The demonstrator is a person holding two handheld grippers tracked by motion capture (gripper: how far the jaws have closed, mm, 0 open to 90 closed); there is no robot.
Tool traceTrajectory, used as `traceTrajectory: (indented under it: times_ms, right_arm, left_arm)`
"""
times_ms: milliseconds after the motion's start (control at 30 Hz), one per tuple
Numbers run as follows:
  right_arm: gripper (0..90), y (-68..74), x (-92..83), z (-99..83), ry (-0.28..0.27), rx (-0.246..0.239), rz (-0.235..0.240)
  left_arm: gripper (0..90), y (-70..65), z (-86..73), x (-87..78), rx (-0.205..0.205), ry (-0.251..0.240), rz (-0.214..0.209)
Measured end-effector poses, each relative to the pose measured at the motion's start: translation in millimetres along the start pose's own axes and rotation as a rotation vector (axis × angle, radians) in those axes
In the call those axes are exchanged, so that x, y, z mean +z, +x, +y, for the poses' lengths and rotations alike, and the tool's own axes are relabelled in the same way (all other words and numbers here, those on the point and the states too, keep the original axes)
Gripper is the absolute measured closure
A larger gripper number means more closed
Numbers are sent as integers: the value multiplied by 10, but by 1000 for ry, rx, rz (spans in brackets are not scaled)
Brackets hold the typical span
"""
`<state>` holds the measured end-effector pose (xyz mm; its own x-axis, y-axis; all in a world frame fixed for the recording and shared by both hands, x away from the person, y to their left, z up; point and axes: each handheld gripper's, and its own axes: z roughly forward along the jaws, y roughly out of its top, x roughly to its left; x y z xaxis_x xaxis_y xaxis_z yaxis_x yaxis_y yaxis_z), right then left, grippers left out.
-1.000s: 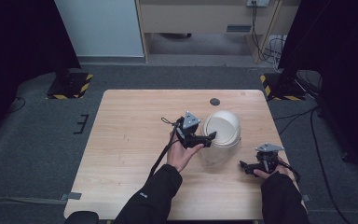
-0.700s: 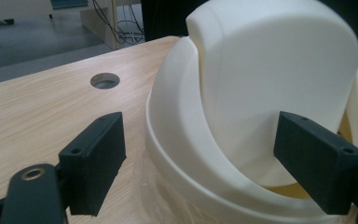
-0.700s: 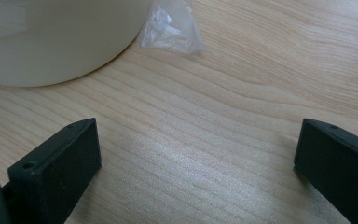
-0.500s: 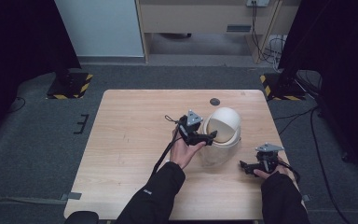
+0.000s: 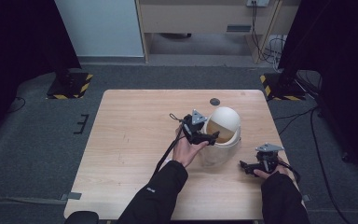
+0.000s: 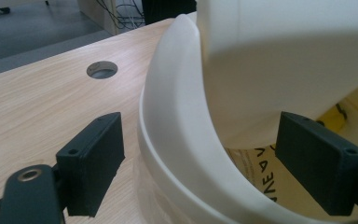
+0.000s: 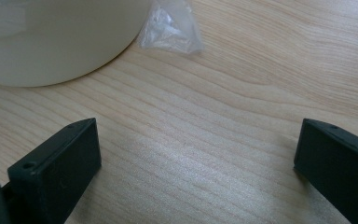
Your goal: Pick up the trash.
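Tabletop (image 5: 135, 140): one light wooden top, with one round cable hole (image 5: 214, 101) near its far edge.
Bin (image 5: 221, 140): one small cream waste bin with a domed swing lid (image 5: 223, 122), standing right of centre, nearer the right edge than the left. The lid is tilted, so an opening on the person's side shows something yellowish-brown inside.
Liner (image 7: 170, 25): one scrap of clear plastic sticks out at the bin's foot, seen in the right gripper view beside the rounded cream wall (image 7: 51, 42).
Left gripper (image 5: 208, 137): one, held at the bin's opening. In the left gripper view its two black jaws stand spread wide, one outside the cream rim (image 6: 177, 154) and one over the opening, under the edge of the tilted lid; they pinch nothing. Yellow printed material (image 6: 270, 182) lies inside the bin.
Right gripper (image 5: 245, 165): one, low over the tabletop near the right edge, just right of the bin and apart from it. Its jaws are spread wide with bare wood (image 7: 200, 154) between them.
Hands: two, each in a dark sleeve, coming in from the near edge.
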<state>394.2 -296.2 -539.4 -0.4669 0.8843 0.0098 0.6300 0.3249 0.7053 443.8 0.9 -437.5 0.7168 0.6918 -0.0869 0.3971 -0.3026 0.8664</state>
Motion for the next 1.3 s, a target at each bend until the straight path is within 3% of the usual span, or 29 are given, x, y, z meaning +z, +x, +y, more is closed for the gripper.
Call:
traceTrajectory:
  times_ms: [400, 767, 1033, 1300]
  right_arm:
    - [7, -1, 0, 0, 1, -1, 0]
    - [7, 0, 0, 0, 0, 0, 0]
    - [7, 1, 0, 0, 0, 0, 0]
    - [6, 1, 1, 0, -1, -4, 0]
  left_arm:
    - [161, 64, 92, -489, 14, -96, -23]
    - [163, 247, -68, -1036, 4, -142, -11]
    - [177, 381, -365, -1270, 7, -107, 20]
    - [183, 504, -712, -1324, -18, -43, 55]
